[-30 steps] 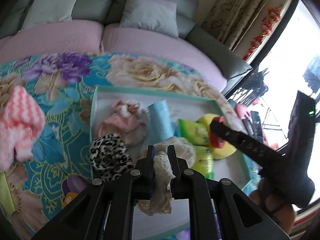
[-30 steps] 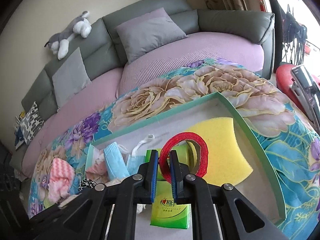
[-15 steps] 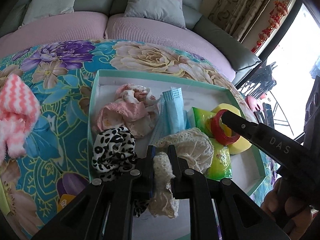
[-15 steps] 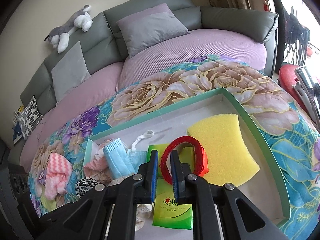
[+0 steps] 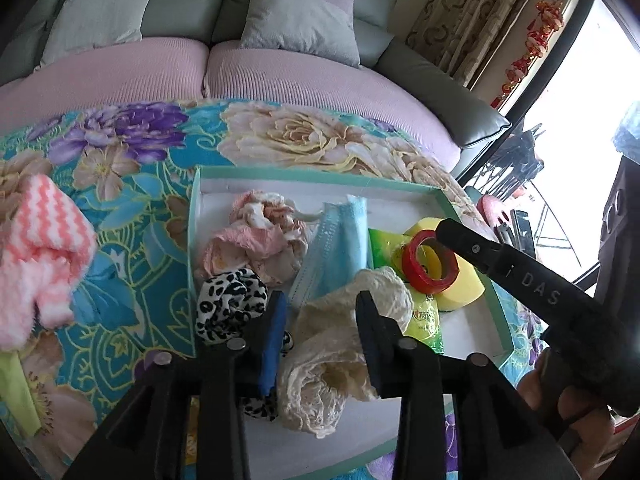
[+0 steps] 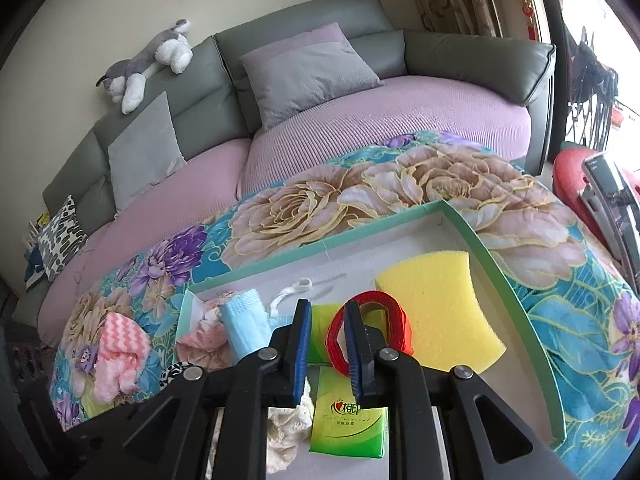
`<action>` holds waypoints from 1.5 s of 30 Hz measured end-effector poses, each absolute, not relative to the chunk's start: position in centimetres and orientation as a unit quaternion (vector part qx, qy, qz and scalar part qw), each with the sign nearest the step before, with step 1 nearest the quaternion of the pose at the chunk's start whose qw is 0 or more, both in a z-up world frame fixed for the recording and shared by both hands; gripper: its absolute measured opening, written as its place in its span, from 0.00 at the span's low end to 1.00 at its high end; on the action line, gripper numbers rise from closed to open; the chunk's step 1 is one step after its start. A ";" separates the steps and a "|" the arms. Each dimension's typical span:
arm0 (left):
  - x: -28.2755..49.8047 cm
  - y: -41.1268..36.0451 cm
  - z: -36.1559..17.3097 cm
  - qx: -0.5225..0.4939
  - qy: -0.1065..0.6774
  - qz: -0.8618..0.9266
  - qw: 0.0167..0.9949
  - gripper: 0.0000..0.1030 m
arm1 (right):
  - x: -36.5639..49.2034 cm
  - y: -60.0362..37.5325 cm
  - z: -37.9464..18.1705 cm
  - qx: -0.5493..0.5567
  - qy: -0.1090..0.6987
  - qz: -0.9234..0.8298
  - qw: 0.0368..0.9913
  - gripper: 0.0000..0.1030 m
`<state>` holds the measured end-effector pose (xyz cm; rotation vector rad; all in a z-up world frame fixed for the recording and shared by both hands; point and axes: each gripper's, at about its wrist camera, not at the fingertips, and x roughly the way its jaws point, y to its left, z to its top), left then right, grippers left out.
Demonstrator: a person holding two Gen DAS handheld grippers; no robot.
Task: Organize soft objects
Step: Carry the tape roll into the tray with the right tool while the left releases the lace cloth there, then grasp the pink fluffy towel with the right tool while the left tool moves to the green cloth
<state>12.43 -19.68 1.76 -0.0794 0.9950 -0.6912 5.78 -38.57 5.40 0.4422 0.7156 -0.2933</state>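
Observation:
A teal-rimmed white tray lies on a floral cloth. My left gripper hangs over its near end with its jaws opening. A cream lace cloth lies loose between them on the tray floor. My right gripper is also opening. A red tape ring leans on its right finger, clear of the left pad, and rests on the yellow sponge. The tray also holds a pink cloth, a blue face mask, a leopard scrunchie and a green tissue pack.
A pink-and-white zigzag towel lies on the floral cloth left of the tray. Behind it stands a sofa with grey cushions and a plush dog. A person's hand holds the right gripper at the tray's right edge.
The left jaws have spread and let go of the lace cloth, which has slumped into the tray. The right jaws have parted slightly from the red ring, which sank onto the sponge.

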 end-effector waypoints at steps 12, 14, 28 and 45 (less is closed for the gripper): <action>12.9 -16.1 5.0 -0.054 0.422 -0.291 0.857 0.39 | 5.7 -38.4 5.6 0.210 0.344 -0.144 0.904 0.24; 13.5 -14.8 5.1 -0.055 0.412 -0.257 0.872 0.46 | 5.8 -38.4 5.6 0.210 0.345 -0.143 0.903 0.24; 17.3 -5.7 1.3 -0.063 0.424 0.002 0.903 0.77 | 6.3 -38.3 4.7 0.199 0.365 -0.157 0.896 0.56; 17.7 -1.5 0.6 -0.086 0.421 0.093 0.898 0.90 | 6.2 -38.8 4.6 0.201 0.366 -0.186 0.889 0.73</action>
